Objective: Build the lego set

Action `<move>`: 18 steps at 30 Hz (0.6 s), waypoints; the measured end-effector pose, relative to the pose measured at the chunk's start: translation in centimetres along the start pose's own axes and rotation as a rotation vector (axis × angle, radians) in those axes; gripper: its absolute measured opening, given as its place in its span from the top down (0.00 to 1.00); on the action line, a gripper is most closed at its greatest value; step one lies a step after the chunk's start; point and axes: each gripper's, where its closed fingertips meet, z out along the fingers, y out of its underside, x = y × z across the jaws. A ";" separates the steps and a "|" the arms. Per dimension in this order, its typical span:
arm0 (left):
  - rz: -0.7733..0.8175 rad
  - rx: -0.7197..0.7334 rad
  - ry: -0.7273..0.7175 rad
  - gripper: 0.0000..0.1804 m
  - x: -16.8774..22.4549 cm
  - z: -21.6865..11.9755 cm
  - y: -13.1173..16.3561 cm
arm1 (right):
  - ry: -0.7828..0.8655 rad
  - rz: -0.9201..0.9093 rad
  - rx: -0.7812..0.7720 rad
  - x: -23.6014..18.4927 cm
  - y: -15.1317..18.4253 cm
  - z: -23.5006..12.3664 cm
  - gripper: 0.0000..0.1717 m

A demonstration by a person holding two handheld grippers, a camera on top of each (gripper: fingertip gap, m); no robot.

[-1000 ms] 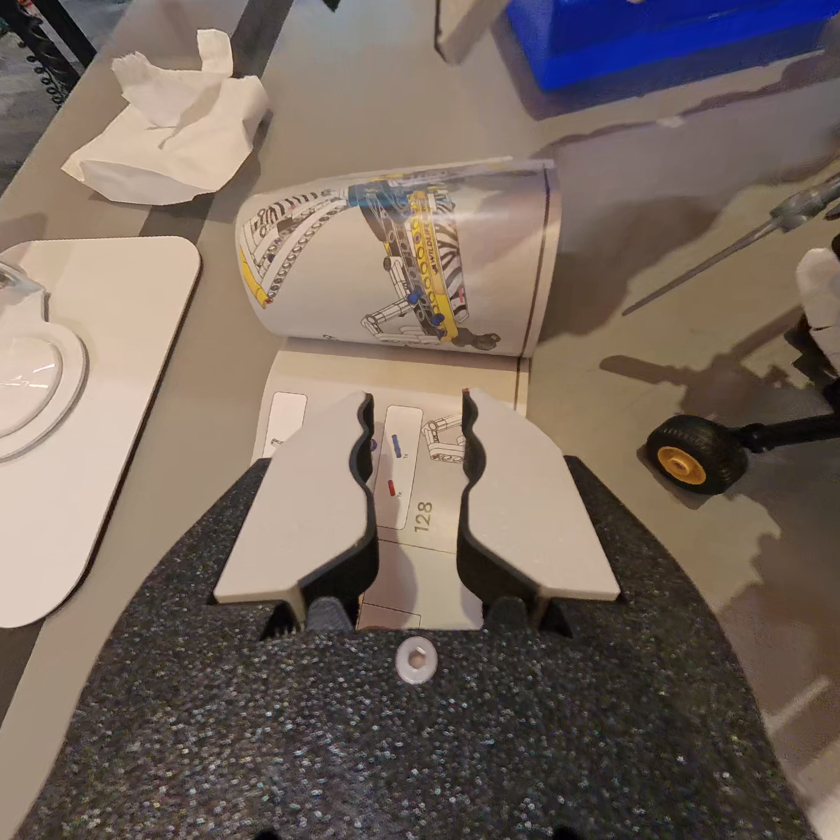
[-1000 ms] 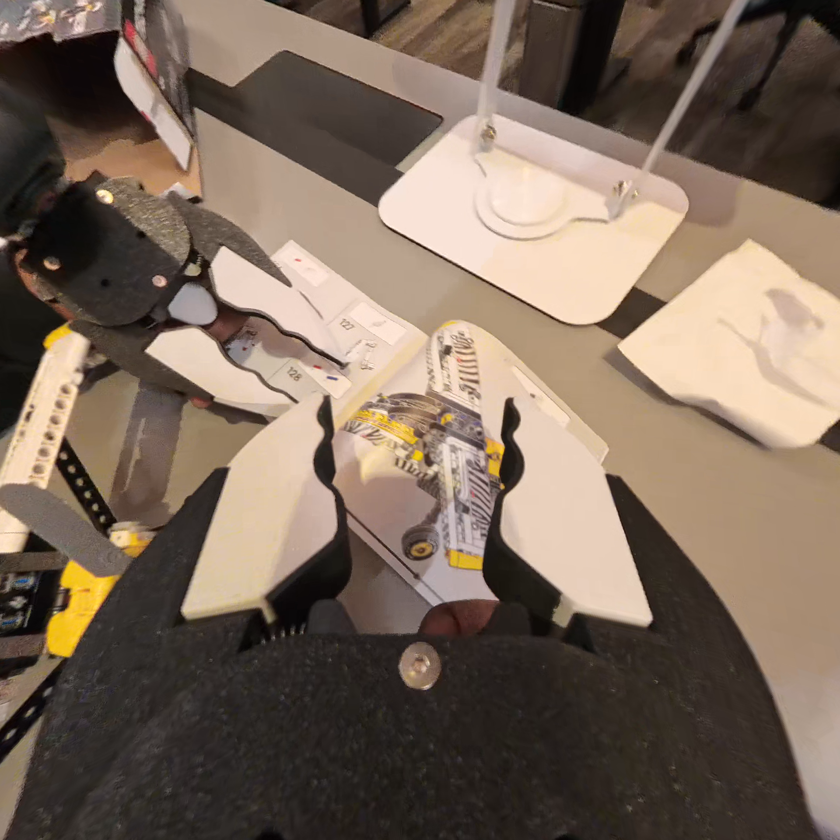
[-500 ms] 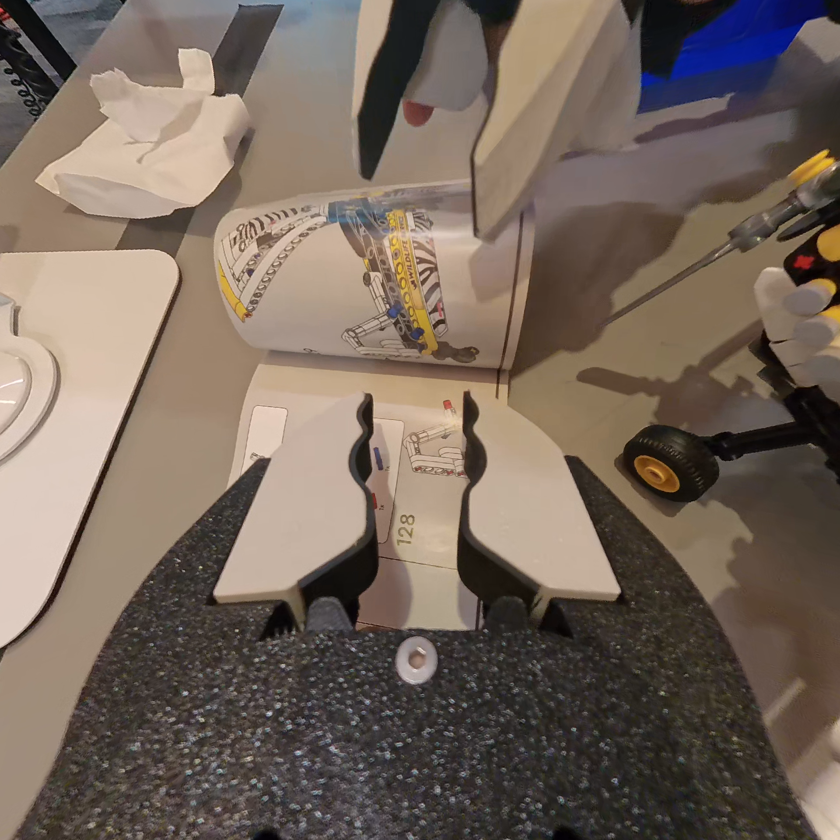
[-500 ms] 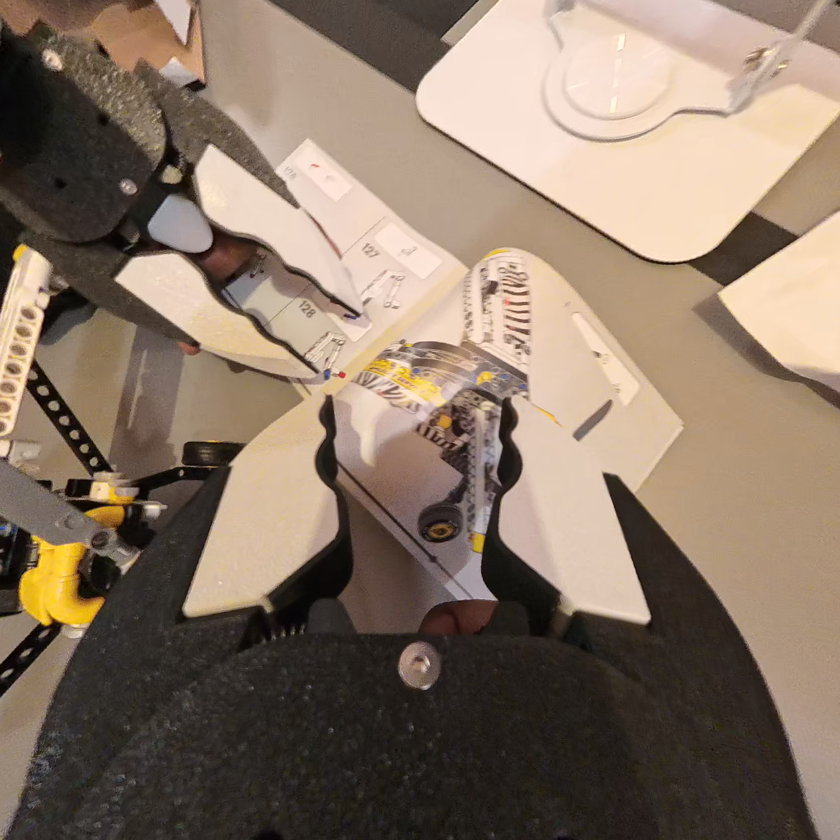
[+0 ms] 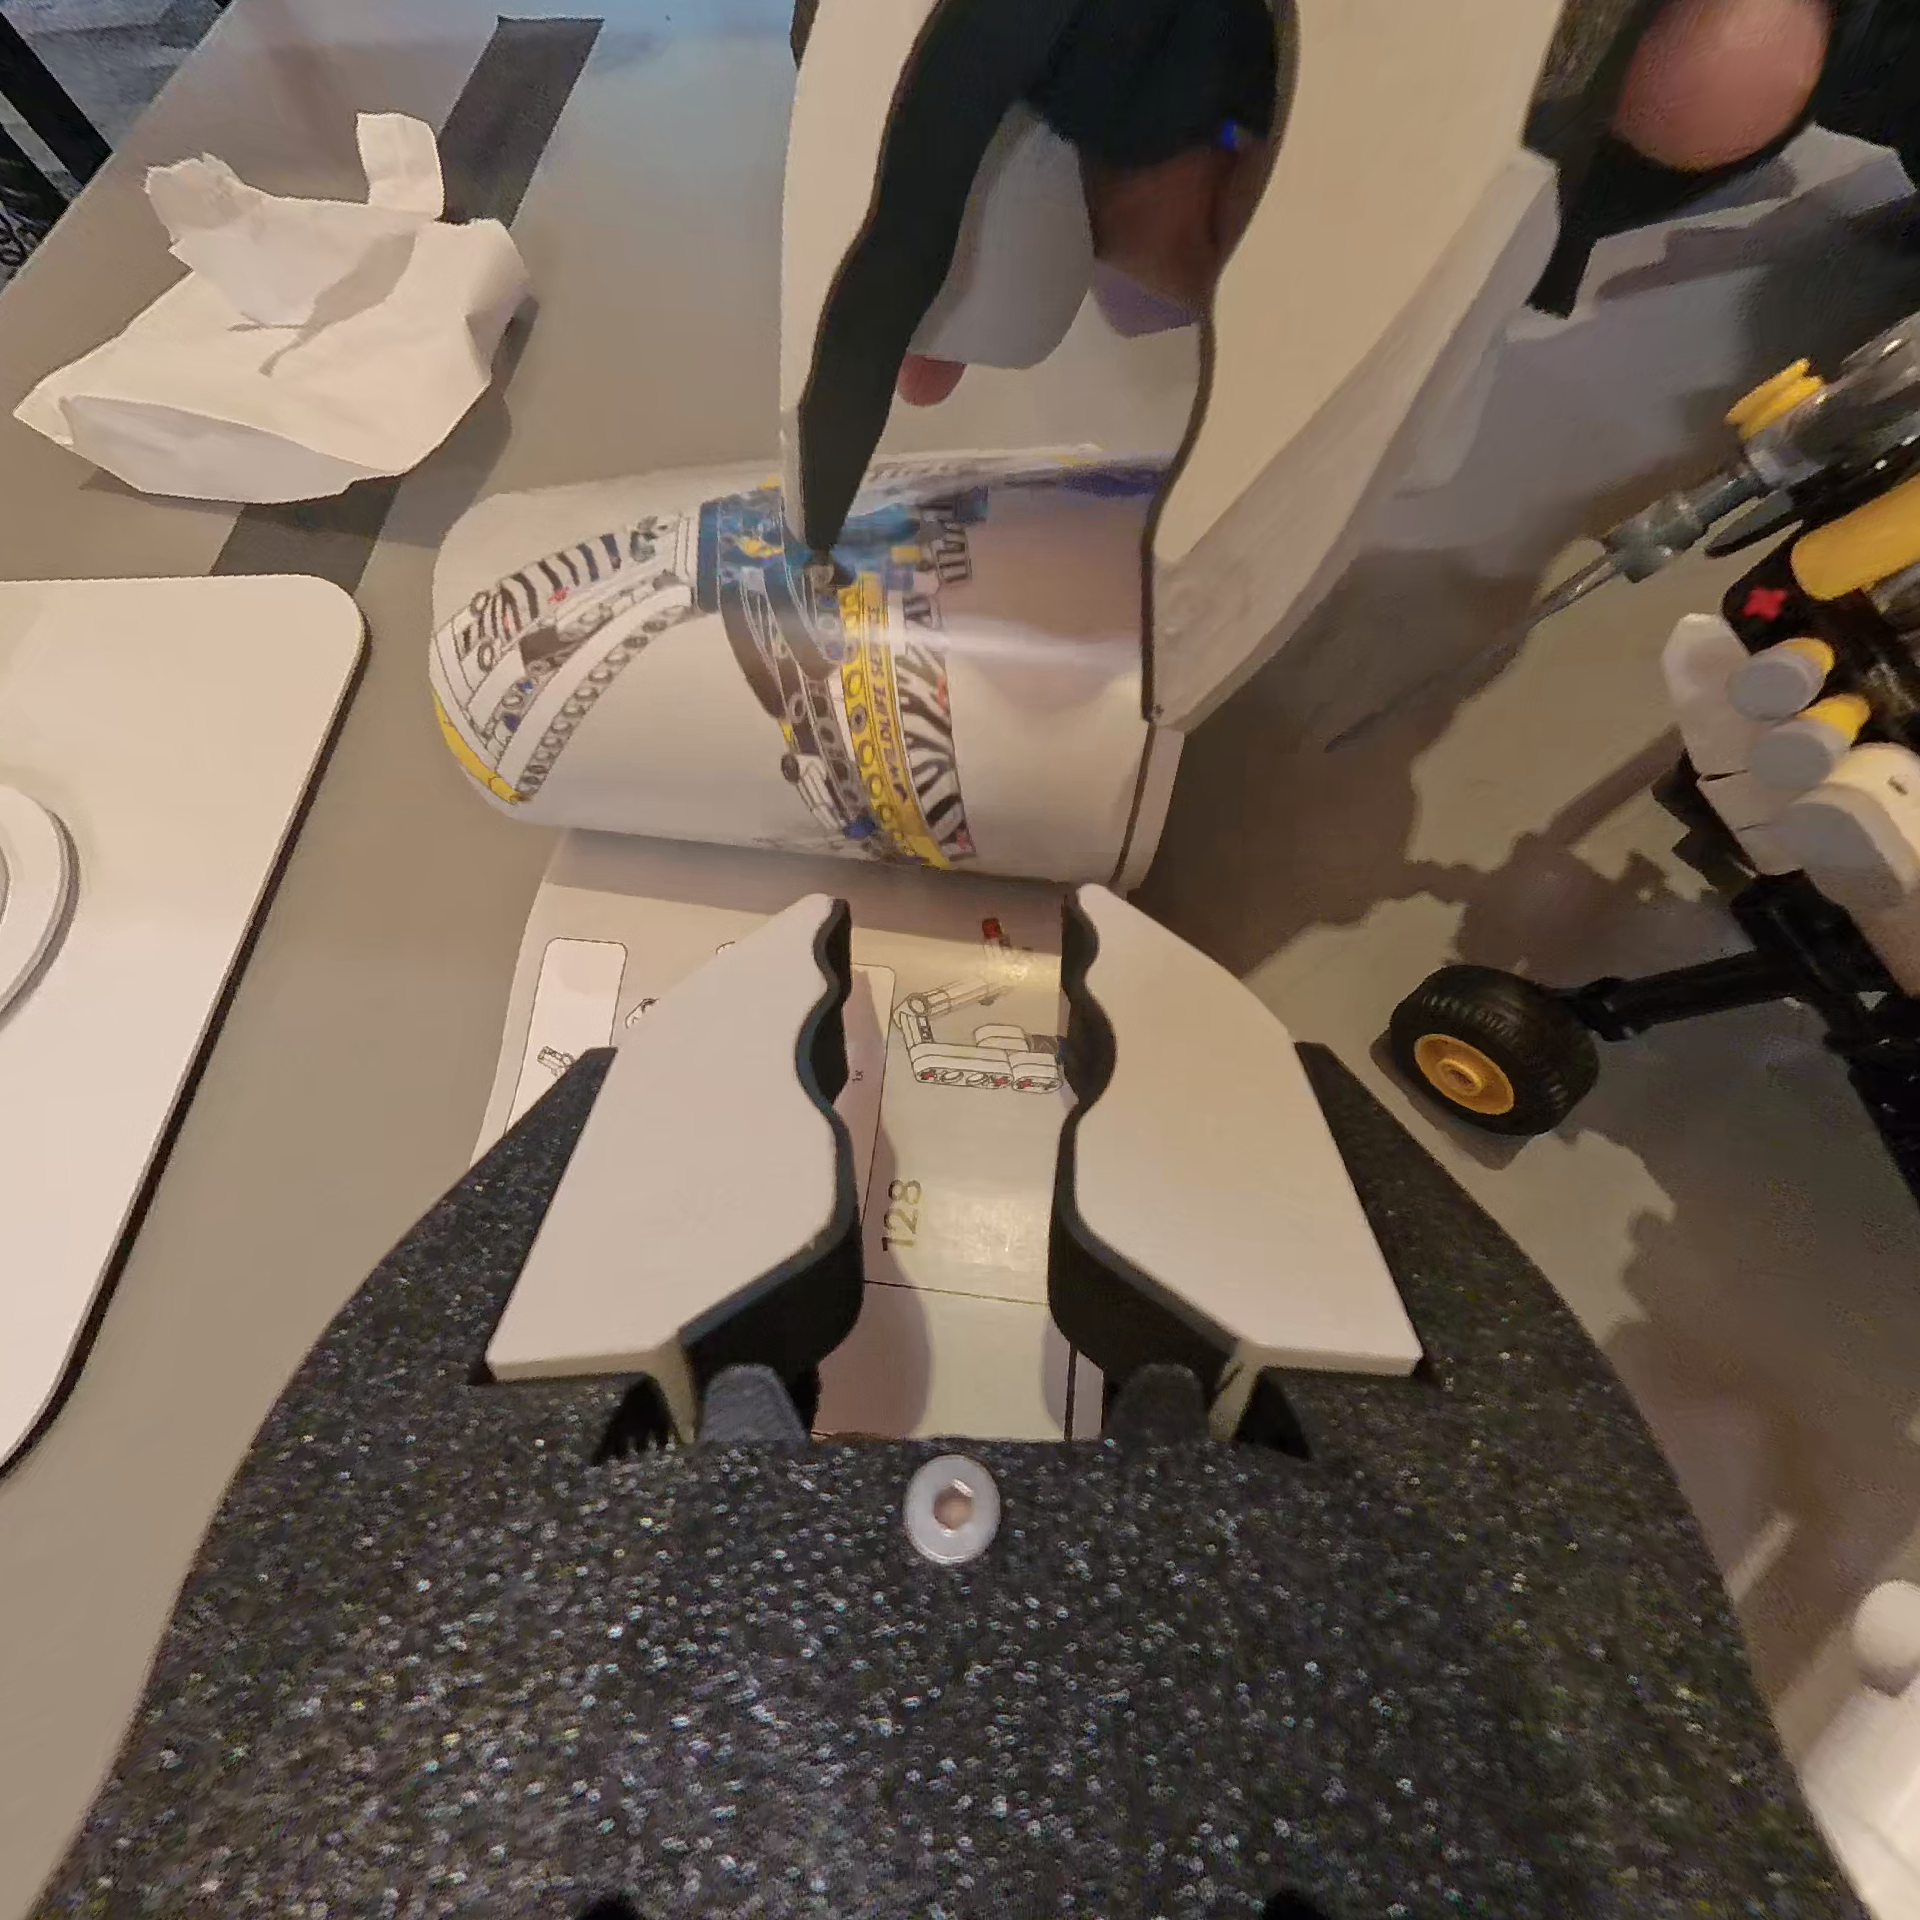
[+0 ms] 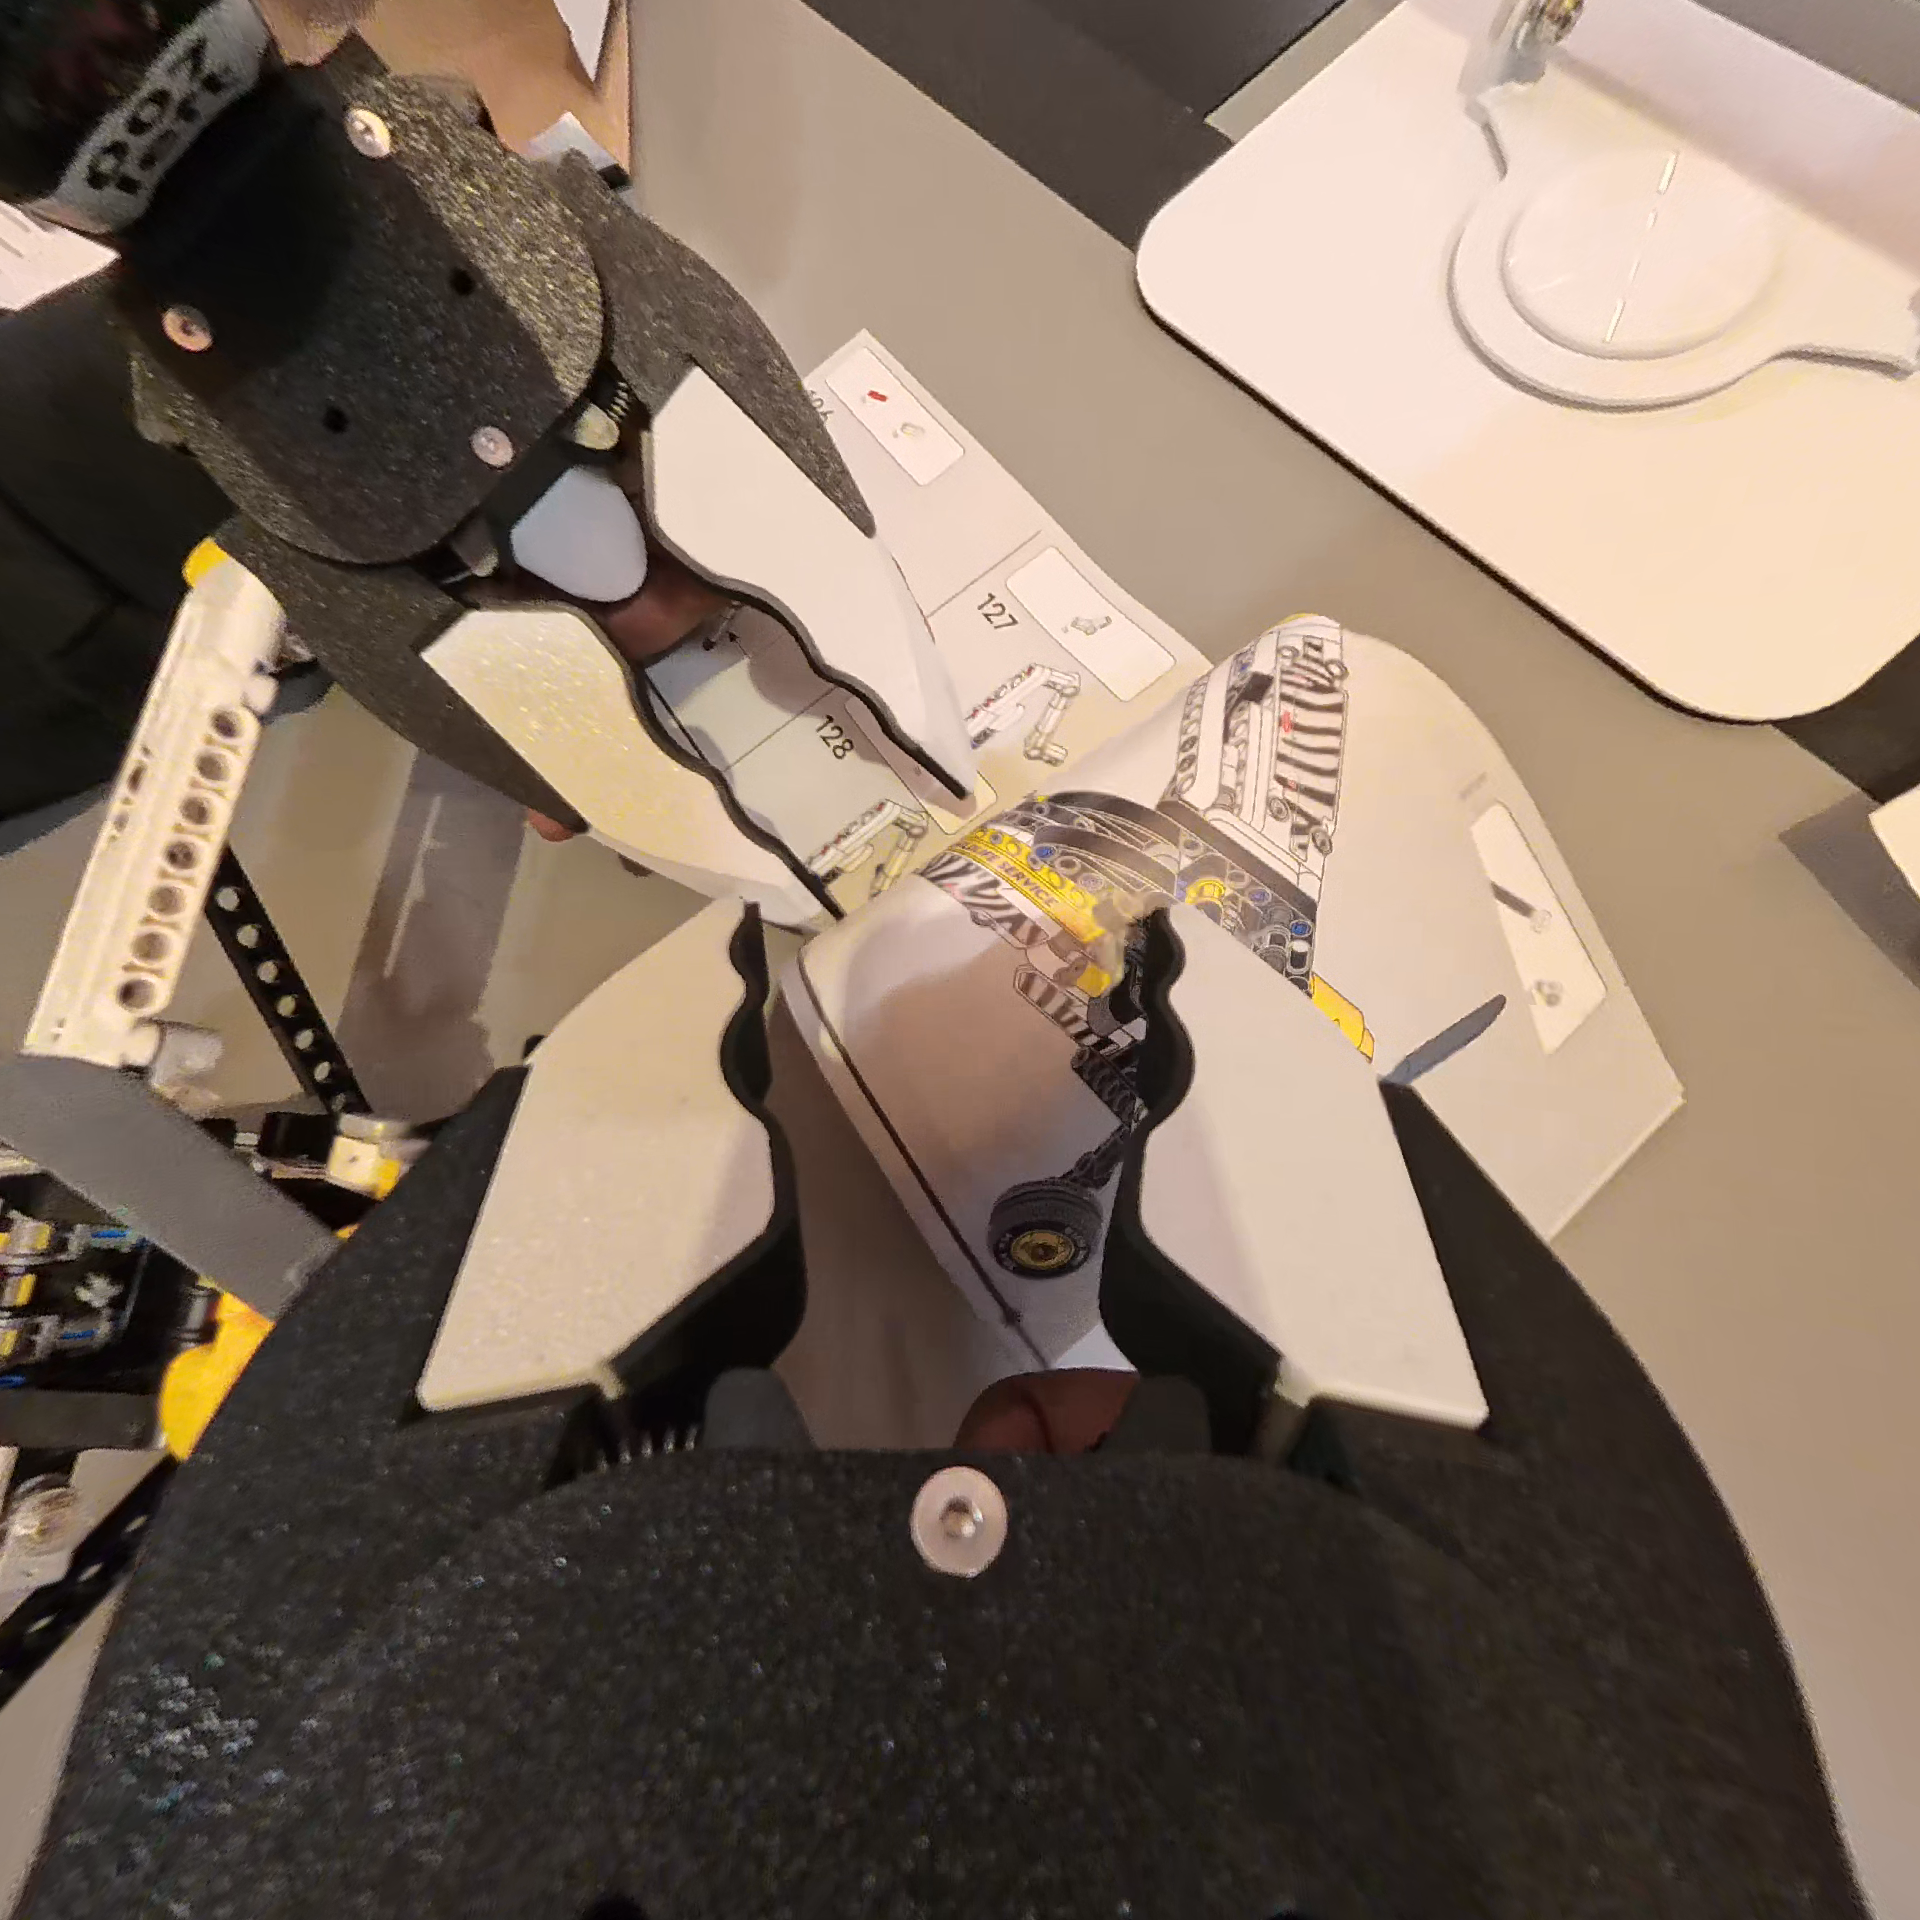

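Hovering low over the near, flat page of an open instruction booklet (image 5: 966,1236), the left gripper (image 5: 956,935) has its 2 fingers parted with nothing between them but the printed sheet beneath; whether the tips press on the paper cannot be told. Just beyond its tips a curled page (image 5: 727,696) arches up from the booklet, printed with a yellow, blue and zebra-striped vehicle. The right gripper (image 6: 951,935) comes in from the far side, its jaws spread wide astride that curled page: one fingertip (image 5: 821,540) touches the top of the curl, the other finger (image 5: 1226,623) stands at the page's right edge, and no squeeze shows. To the right, near, a black wheel with a yellow hub (image 5: 1486,1049) rests on the grey table (image 5: 1507,1299), joined by a black axle to a white, yellow and black brick model (image 5: 1808,727). On the left lies a white flat base plate (image 5: 156,831). Farther left, a crumpled white tissue (image 5: 281,343) sits on the table.
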 end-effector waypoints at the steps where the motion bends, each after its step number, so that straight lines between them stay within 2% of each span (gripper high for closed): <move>1: 0.000 0.002 0.002 0.78 0.0 0.0 0.0 | -0.003 -0.006 -0.001 -0.2 -0.1 0.1 0.60; 10: -0.018 -0.009 0.024 0.76 0.2 -0.7 0.4 | -0.015 -0.048 -0.014 -1.5 -0.6 1.8 0.60; 18: -0.045 -0.049 0.016 0.76 -0.7 -1.6 1.9 | -0.024 -0.089 -0.028 -2.4 -1.5 2.7 0.61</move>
